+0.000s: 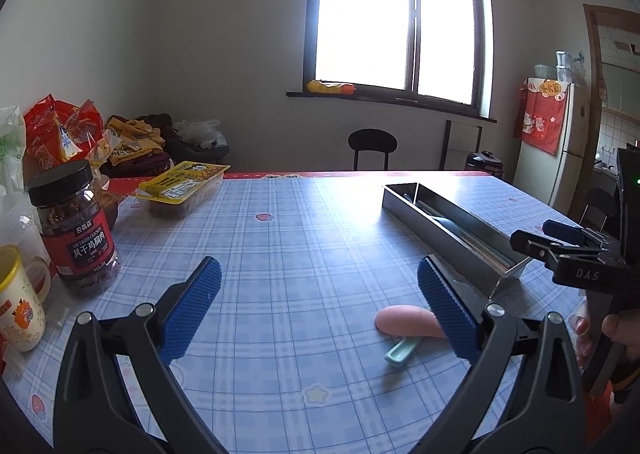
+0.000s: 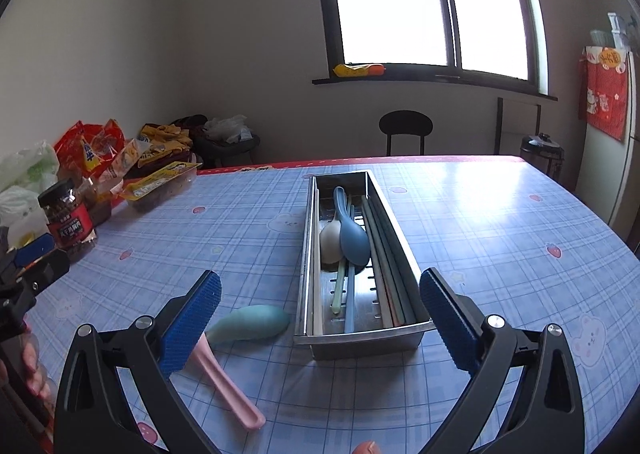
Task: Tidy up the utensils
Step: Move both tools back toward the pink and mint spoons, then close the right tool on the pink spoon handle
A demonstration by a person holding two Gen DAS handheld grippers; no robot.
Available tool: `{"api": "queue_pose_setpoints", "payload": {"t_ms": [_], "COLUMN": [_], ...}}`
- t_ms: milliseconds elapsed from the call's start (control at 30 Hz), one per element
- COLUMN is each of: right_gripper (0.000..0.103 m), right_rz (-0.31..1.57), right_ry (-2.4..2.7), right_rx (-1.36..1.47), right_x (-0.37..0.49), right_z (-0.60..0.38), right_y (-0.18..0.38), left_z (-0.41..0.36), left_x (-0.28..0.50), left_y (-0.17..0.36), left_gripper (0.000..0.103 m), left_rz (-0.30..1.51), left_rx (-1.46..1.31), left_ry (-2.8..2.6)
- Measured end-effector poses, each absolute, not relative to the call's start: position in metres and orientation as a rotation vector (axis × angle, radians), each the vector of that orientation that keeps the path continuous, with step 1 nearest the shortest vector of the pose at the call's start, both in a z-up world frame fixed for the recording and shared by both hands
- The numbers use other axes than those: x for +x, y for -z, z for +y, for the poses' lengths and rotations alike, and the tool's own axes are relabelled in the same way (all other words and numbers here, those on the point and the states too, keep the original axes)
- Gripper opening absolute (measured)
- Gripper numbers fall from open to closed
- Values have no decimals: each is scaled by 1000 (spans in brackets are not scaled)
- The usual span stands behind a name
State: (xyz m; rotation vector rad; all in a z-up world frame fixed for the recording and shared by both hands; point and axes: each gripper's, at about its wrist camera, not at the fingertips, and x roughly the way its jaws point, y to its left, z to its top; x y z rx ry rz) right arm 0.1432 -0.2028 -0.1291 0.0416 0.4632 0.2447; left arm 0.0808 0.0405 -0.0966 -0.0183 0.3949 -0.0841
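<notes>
I see both tools gaping wide, gripping nothing. Left tool (image 1: 320,302): pink spoon (image 1: 404,320) on bench (image 1: 304,214) just beside its right pad. Right tool (image 2: 320,306): steel tray (image 2: 352,328) between its pads, teal spoon (image 2: 256,320) left of tray.
</notes>
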Motion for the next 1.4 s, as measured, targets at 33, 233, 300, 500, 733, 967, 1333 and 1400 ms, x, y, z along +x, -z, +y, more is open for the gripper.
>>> {"api": "queue_pose_setpoints", "payload": {"t_ms": [33,233,300,500,733,967,1333,1400], "right_gripper": [97,97,97,83,61,30,20,20], "right_rz": [459,491,492,525,575,644,718,753], "right_ry": [-253,-297,-312,-377,-496,-558,-585,-596], "right_rx": [24,-90,-98,-101,-250,-326,-370,-361], "right_x": [142,140,139,140,136,137,135,141], "right_z": [-199,-175,-173,-168,-133,-114,-111,-110], "right_y": [129,137,137,140,148,159,169,172], "left_z": [42,49,50,49,48,54,54,53], "left_x": [81,91,93,96,96,92,94,94], "left_y": [99,109,110,113,114,112,113,112], "left_gripper": [97,97,97,97,97,96,93,92], "left_rz": [398,460,468,490,495,467,474,472], "left_rx": [-21,-65,-70,-72,-70,-100,-104,-97], "left_ry": [87,84,77,91,123,144,174,178]}}
